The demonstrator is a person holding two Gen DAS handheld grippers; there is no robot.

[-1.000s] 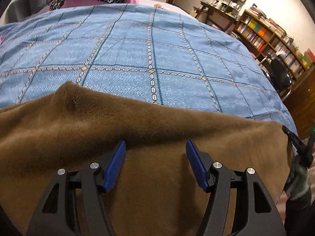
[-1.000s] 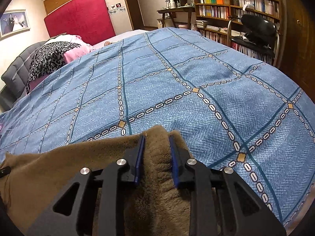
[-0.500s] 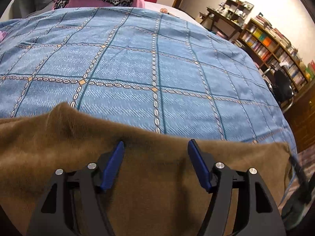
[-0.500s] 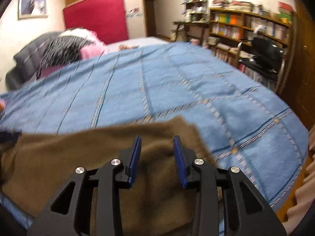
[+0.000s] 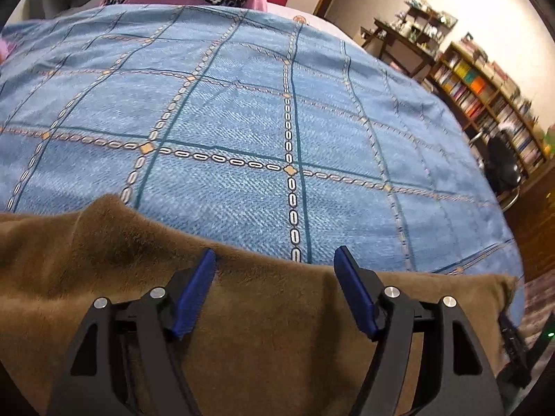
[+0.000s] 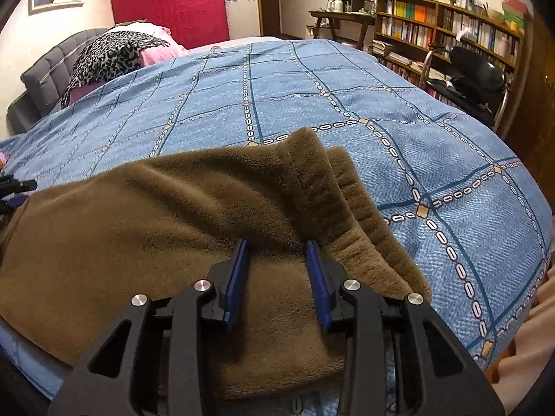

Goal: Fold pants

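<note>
I have the brown fleece pants (image 6: 194, 215) lying along the near edge of the bed, on the blue quilt with a chain-pattern grid (image 5: 242, 131). My left gripper (image 5: 274, 260) hangs over the pants' far edge; its jaws are opening, wide apart, and the blue pads (image 5: 194, 291) press on nothing, the fleece only passing beneath them. My right gripper (image 6: 276, 248) sits over the end of the pants nearest the quilt's right edge, where the ribbed waistband (image 6: 350, 208) bunches into folds. Its jaws are opening too, a narrower gap, with fleece between the pads but not pinched. At the head of the bed lies a leopard-print cloth (image 6: 107, 55) on pink bedding, well apart from the pants.
</note>
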